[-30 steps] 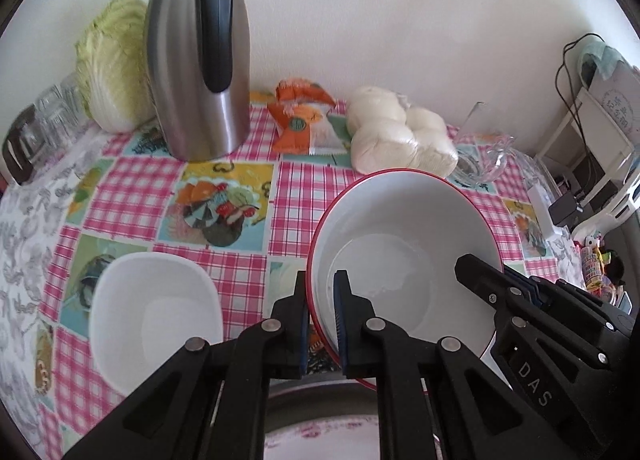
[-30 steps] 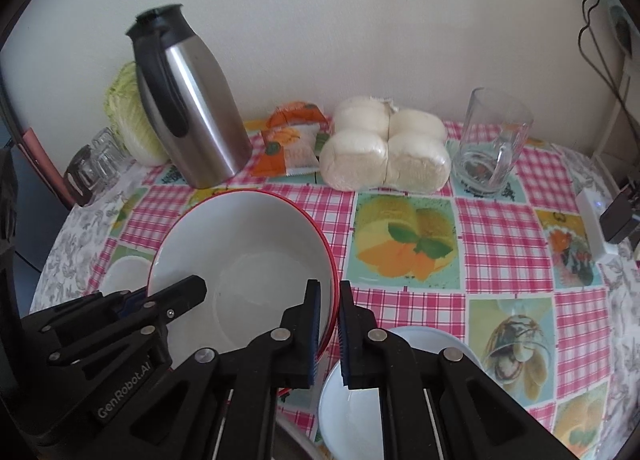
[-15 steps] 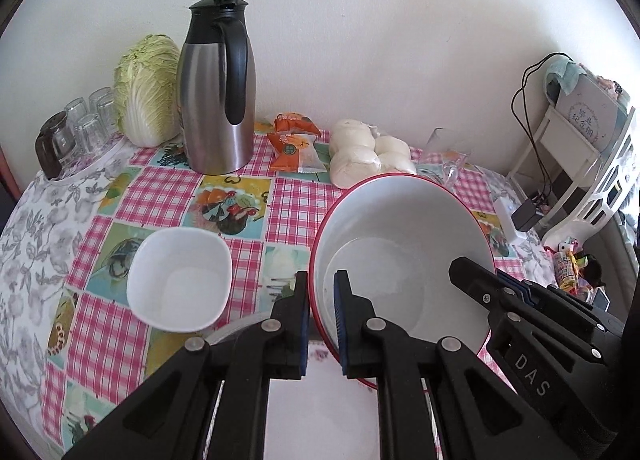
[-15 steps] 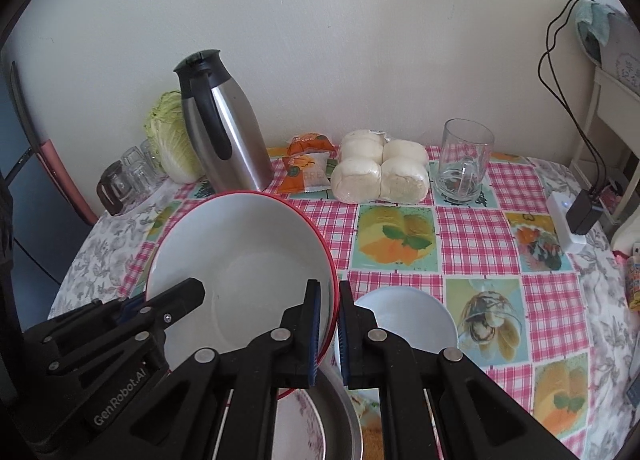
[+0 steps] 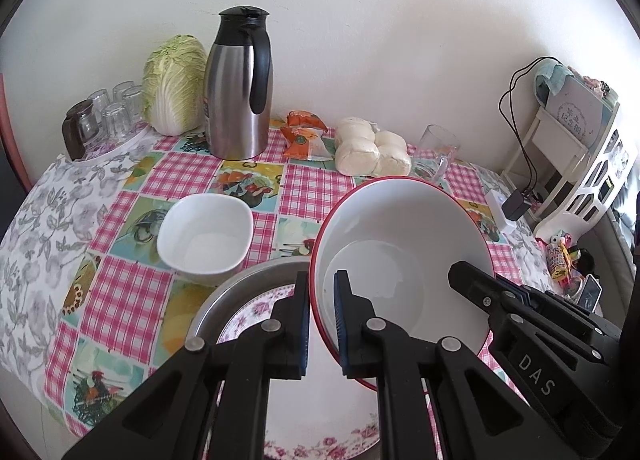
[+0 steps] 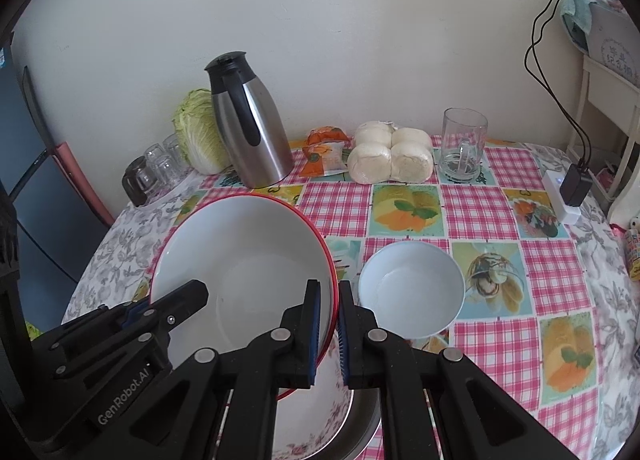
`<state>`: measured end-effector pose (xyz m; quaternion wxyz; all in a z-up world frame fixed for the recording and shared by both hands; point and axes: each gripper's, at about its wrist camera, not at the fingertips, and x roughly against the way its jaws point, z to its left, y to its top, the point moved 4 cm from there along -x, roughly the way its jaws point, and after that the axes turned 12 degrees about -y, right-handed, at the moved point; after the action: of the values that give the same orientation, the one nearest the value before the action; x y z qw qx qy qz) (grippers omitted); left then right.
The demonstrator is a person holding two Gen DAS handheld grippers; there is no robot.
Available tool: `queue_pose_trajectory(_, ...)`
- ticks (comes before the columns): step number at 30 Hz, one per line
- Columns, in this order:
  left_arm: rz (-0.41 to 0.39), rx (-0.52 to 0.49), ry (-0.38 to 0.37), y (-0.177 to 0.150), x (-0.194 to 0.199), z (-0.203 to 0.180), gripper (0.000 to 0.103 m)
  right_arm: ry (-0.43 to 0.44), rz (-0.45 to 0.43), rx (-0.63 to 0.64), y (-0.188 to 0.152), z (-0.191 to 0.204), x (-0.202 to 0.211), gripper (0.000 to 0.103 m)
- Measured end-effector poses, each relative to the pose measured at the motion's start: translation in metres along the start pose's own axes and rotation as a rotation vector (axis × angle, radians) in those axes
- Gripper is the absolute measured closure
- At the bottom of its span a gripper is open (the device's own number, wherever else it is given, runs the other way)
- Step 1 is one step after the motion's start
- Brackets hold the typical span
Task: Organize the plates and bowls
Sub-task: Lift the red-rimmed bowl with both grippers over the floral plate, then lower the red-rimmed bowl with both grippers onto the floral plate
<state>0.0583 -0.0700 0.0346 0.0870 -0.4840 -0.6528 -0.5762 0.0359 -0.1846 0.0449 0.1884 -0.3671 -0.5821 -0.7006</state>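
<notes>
A large white bowl with a red rim [image 5: 404,228] [image 6: 240,256] hangs above the table, held from both sides. My left gripper [image 5: 322,320] is shut on its left rim, and my right gripper [image 6: 328,324] is shut on its right rim. Under the bowl lies a flowered plate [image 5: 320,440] [image 6: 308,436] inside a metal basin [image 5: 224,296] [image 6: 364,420]. A square white bowl [image 5: 206,238] rests on the checked cloth to the left. A round white bowl [image 6: 412,288] stands to the right.
Along the wall stand a steel thermos jug [image 5: 238,88] [image 6: 250,120], a cabbage [image 5: 174,84], upturned glasses [image 5: 112,112], an orange snack bag [image 5: 306,136], wrapped white buns [image 6: 390,158] and a glass mug [image 6: 462,144]. A white shelf with cables [image 5: 560,140] stands right.
Both grippers have drawn back and risen with the red-rimmed bowl in them, so more of the table shows. The flowered plate and metal basin have come into sight beneath the bowl.
</notes>
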Motion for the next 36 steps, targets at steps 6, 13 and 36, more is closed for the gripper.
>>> queue_pose_trajectory(6, -0.031, 0.044, -0.003, -0.012, 0.018, 0.012, 0.092, 0.009, 0.005, 0.012, -0.014, 0.012, 0.009, 0.094)
queue_pose_trajectory(13, -0.032, 0.086, 0.009, -0.027, 0.025, 0.031, 0.092, 0.021, 0.029, 0.023, -0.034, 0.031, 0.006, 0.094)
queue_pose_trajectory(36, 0.074, 0.137, 0.010, -0.050, -0.007, 0.063, 0.092, 0.081, 0.122, -0.117, -0.087, 0.036, -0.040, 0.094)
